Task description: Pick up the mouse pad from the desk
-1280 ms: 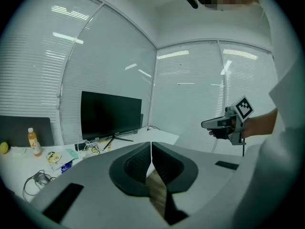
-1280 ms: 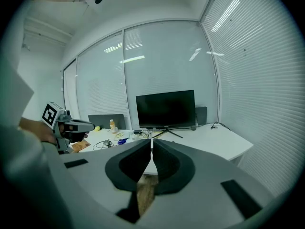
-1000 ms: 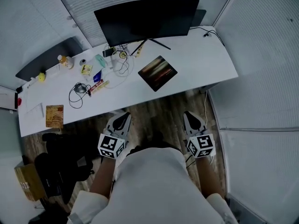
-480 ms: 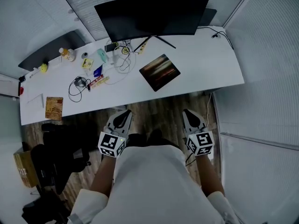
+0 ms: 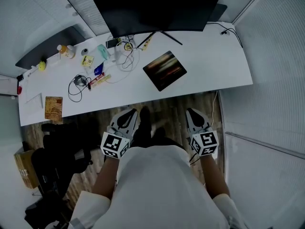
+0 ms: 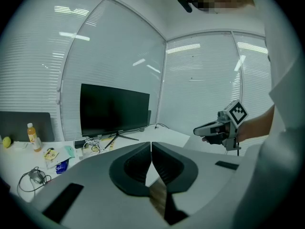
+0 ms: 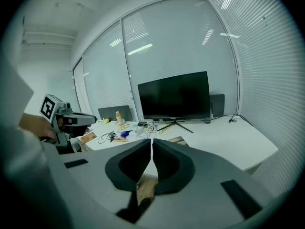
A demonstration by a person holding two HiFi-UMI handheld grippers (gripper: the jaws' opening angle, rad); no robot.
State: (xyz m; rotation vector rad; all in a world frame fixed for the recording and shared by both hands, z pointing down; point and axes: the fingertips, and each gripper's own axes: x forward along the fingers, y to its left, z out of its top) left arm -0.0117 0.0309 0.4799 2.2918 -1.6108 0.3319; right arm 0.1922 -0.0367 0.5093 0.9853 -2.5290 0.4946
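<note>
The mouse pad (image 5: pixel 165 70), dark with brown streaks, lies flat on the white desk (image 5: pixel 209 66) in front of the monitor stand. Both grippers hang below the desk's near edge, over the wooden floor, and touch nothing. My left gripper (image 5: pixel 129 111) points at the desk with its jaws together and empty; its own view (image 6: pixel 151 146) shows the tips meeting. My right gripper (image 5: pixel 191 111) is likewise shut and empty (image 7: pixel 152 144). A sliver of the mouse pad (image 7: pixel 177 140) shows just beyond the right jaw tips.
A wide black monitor (image 5: pixel 157 11) stands at the desk's back. Cables (image 5: pixel 78 86), a bottle (image 5: pixel 65 50), small packets and a brown booklet (image 5: pixel 54 108) crowd the left half. A dark chair (image 5: pixel 57 161) sits at the lower left. Blind-covered glass walls enclose the desk.
The desk has drawn slightly nearer and shifted in the head view as the person stepped up. Both grippers moved forward towards its edge, still shut.
</note>
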